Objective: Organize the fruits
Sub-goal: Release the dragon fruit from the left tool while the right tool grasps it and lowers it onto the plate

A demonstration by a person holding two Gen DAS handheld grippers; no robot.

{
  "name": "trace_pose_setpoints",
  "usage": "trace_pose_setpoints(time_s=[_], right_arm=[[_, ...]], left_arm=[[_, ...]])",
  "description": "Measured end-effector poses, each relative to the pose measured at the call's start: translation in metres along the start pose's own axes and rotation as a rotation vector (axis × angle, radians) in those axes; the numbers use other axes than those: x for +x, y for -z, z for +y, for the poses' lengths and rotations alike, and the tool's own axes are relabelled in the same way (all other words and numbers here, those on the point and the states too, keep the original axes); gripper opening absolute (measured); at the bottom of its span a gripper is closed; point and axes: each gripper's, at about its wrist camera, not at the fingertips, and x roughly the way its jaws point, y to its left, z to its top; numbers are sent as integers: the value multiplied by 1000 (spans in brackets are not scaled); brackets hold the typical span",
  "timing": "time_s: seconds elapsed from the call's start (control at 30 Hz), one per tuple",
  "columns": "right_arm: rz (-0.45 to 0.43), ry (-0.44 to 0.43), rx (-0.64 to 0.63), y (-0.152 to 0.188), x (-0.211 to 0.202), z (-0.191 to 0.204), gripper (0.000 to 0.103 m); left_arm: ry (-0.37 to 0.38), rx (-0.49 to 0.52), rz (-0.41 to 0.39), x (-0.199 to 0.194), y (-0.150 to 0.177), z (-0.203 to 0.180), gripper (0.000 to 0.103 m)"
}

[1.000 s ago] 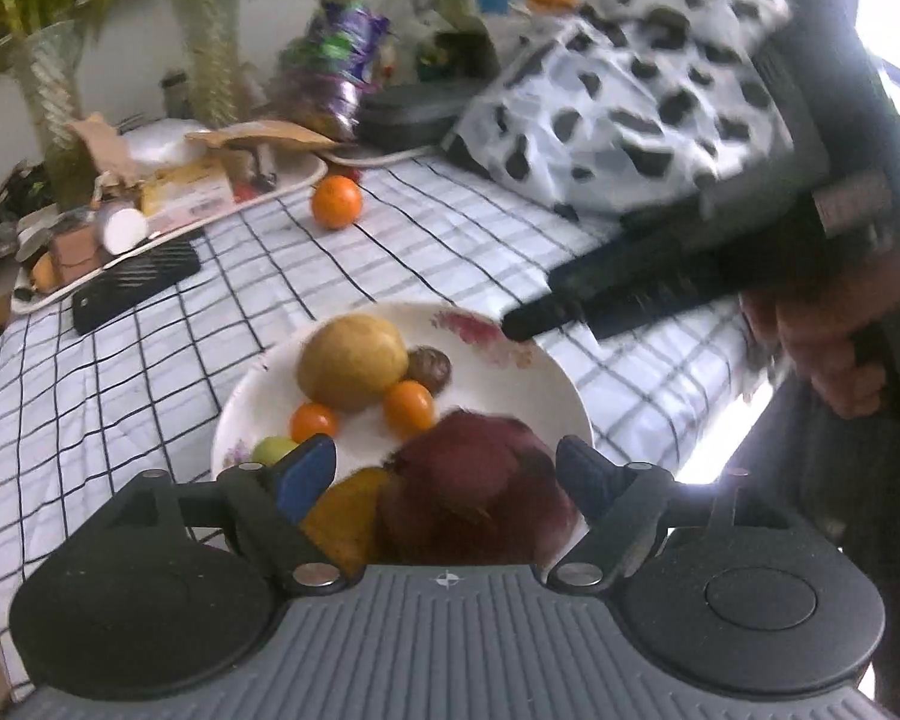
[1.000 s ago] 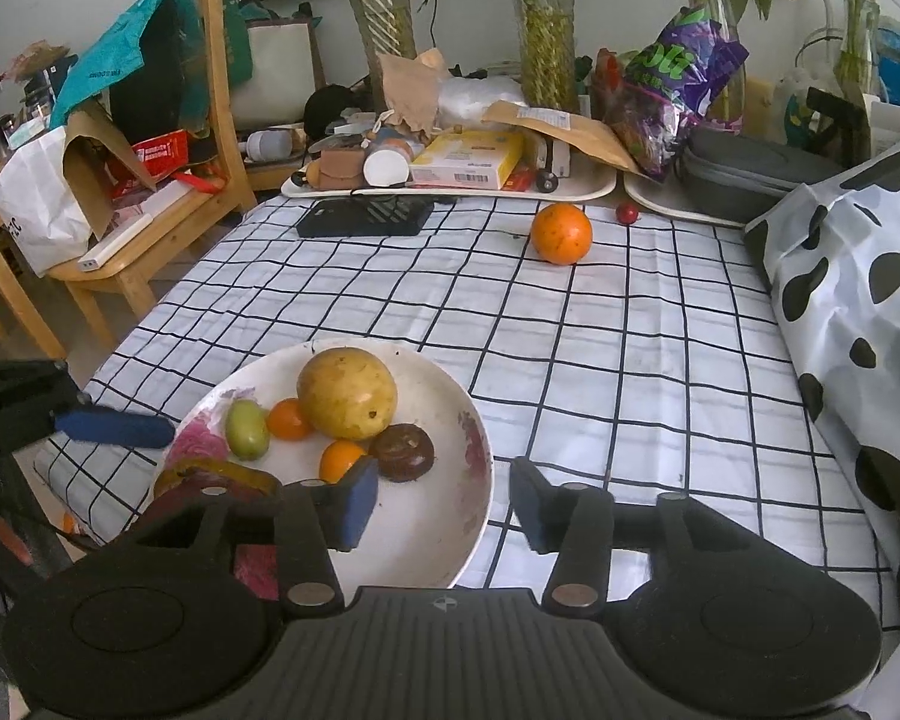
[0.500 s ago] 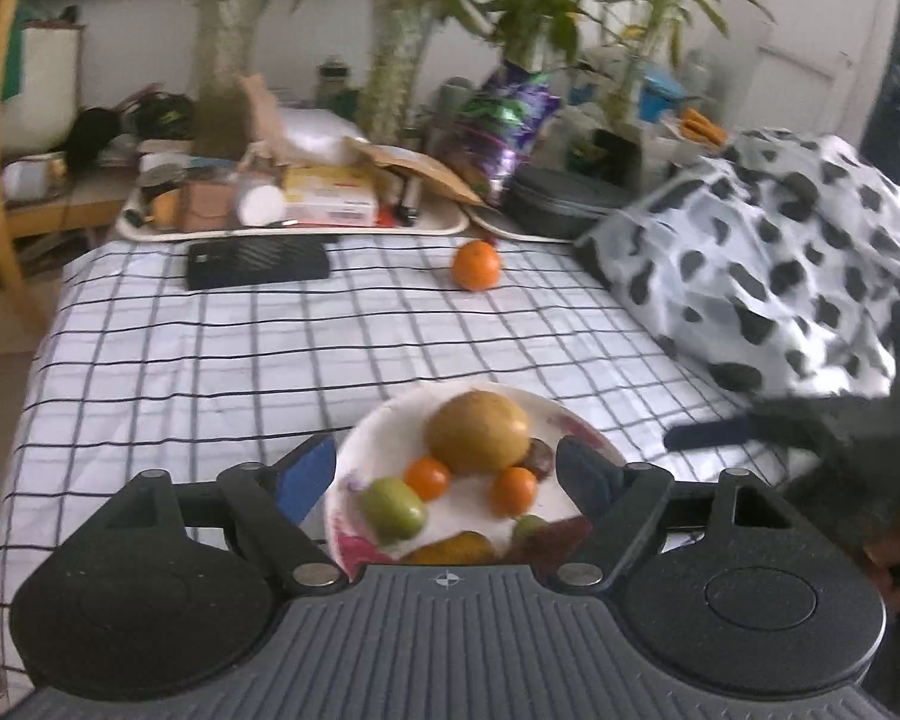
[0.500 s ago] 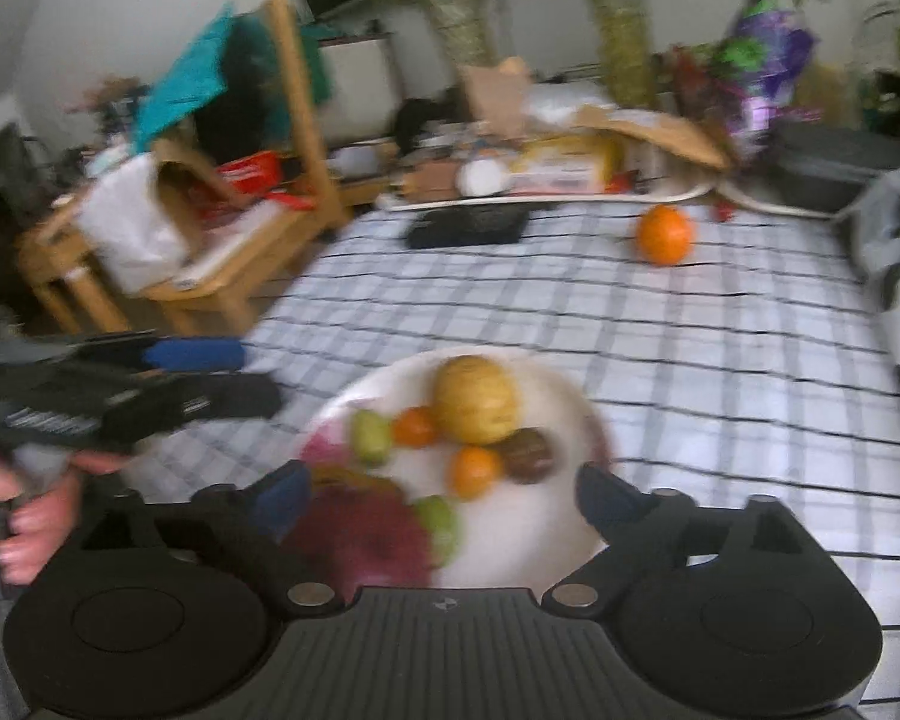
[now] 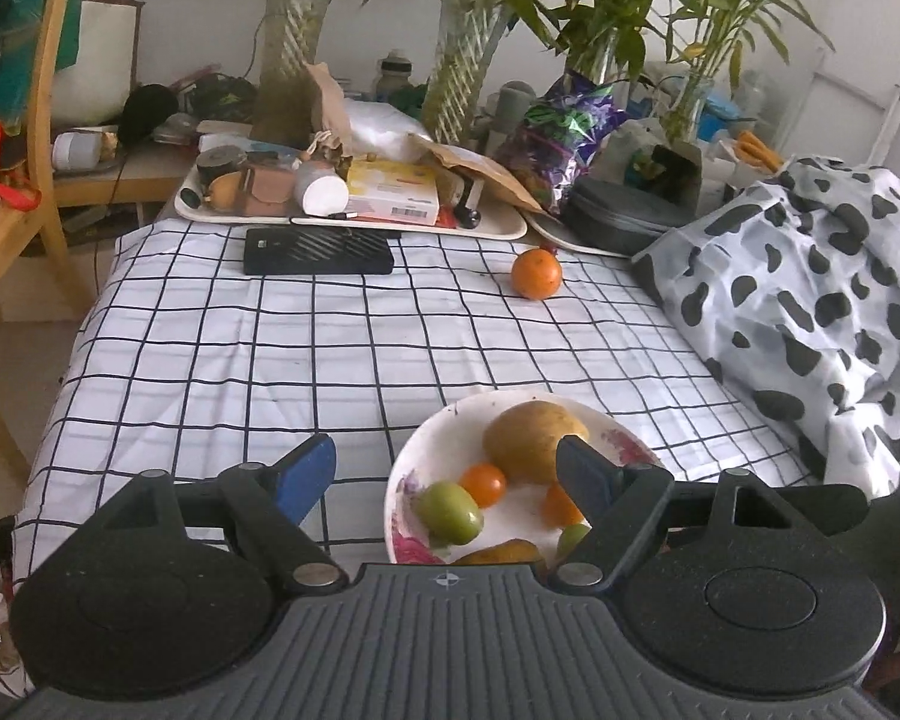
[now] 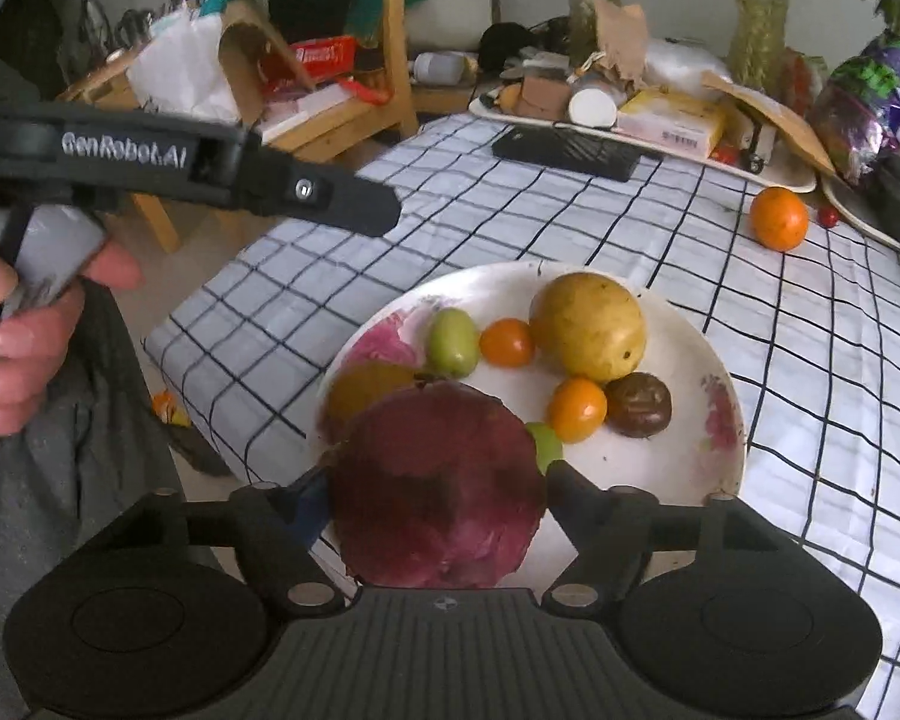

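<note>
A white flowered plate (image 6: 678, 456) holds a yellow round fruit (image 6: 588, 324), a green fruit (image 6: 453, 342), small orange fruits (image 6: 507, 342), a dark brown fruit (image 6: 638, 405) and a yellowish fruit (image 6: 366, 390). My right gripper (image 6: 438, 492) has its jaws around a big dark red fruit (image 6: 438, 480) at the plate's near edge. My left gripper (image 5: 447, 471) is open and empty above the plate's (image 5: 414, 480) near left edge; it also shows in the right wrist view (image 6: 330, 198). A loose orange (image 5: 536, 273) lies far back on the checked cloth.
A black flat box (image 5: 318, 252) and a cluttered tray (image 5: 498, 228) stand at the table's back. A spotted cloth (image 5: 810, 300) covers the right side. A wooden chair (image 6: 354, 102) stands left of the table. A small red fruit (image 6: 828, 216) lies beside the orange.
The left gripper has let go of the dark red fruit and pulled back left. The right gripper has swung in and closed around that fruit.
</note>
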Motion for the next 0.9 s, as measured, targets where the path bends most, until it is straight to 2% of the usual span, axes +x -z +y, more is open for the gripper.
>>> trace_pose_setpoints(time_s=[0.07, 0.17, 0.23, 0.3, 0.43, 0.6, 0.77, 0.8, 0.9], right_arm=[[-48, -19, 47, -3, -9, -9, 72], [-176, -52, 156, -8, -34, -28, 73], [-240, -15, 202, -9, -47, -40, 73], [-261, 20, 240, -9, -53, -50, 73], [-221, 83, 245, -7, -47, -55, 73], [-123, 143, 188, -6, -26, -46, 73], [-3, 223, 170, -2, -4, -46, 78], [-9, 219, 171, -2, -5, -46, 79], [-153, 224, 181, -3, -28, -45, 103]], left_arm=[[-3, -7, -7, -1, 0, 1, 80], [-1, -16, -16, -3, -1, 1, 80], [-3, -9, -14, -2, -1, 0, 80], [-11, 5, -10, -1, -1, -1, 80], [-12, 21, -11, 0, 0, -5, 80], [-11, 50, -1, 2, 1, -10, 80], [-6, 87, 0, 2, 4, -14, 80], [-9, 90, 0, 2, 4, -15, 80], [-12, 92, 4, 3, 4, -15, 80]])
